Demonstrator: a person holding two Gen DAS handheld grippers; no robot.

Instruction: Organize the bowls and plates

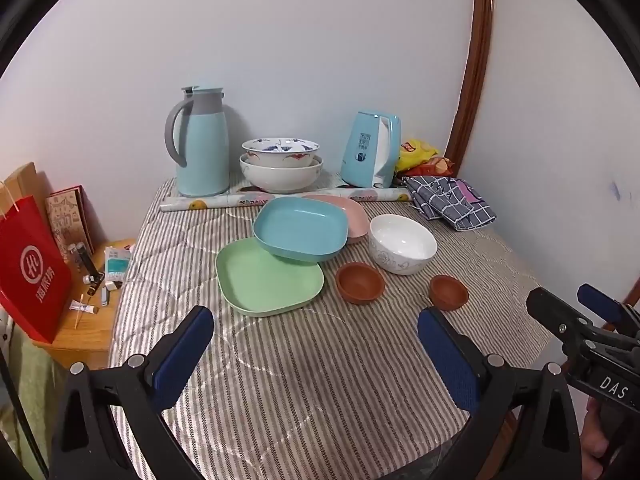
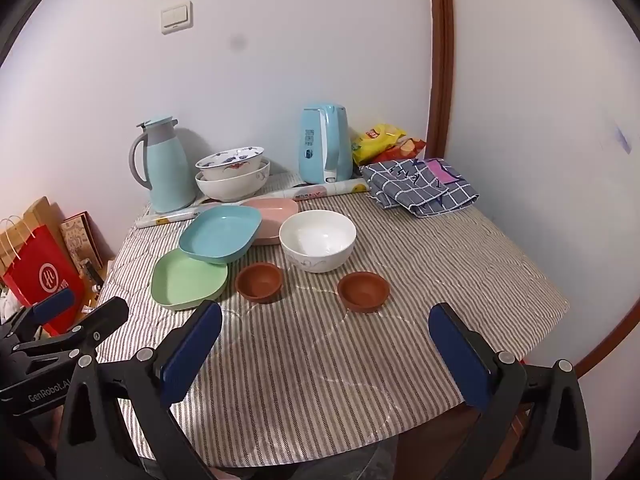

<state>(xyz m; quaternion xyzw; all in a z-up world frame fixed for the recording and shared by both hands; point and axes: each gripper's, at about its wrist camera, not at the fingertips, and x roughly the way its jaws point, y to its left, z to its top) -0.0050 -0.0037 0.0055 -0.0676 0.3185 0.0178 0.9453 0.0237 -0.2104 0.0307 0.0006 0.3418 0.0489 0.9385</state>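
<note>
On the striped table, a blue plate (image 1: 300, 228) leans on a green plate (image 1: 268, 280) and a pink plate (image 1: 356, 216). A white bowl (image 1: 402, 242) stands to their right, with two small brown bowls (image 1: 360, 282) (image 1: 449, 292) in front. The same set shows in the right wrist view: blue plate (image 2: 220, 234), green plate (image 2: 188, 278), pink plate (image 2: 276, 210), white bowl (image 2: 318, 240), brown bowls (image 2: 259, 282) (image 2: 363, 291). My left gripper (image 1: 316, 356) is open and empty, near the table's front. My right gripper (image 2: 326, 354) is open and empty beside it.
Two stacked patterned bowls (image 1: 281, 164), a blue thermos jug (image 1: 200, 148), a blue kettle (image 1: 372, 154), snack bags (image 1: 418, 156) and a rolled sheet (image 1: 280, 200) line the back. A folded checked cloth (image 1: 452, 202) lies at the back right. A red bag (image 1: 30, 268) and side table (image 1: 92, 320) stand left.
</note>
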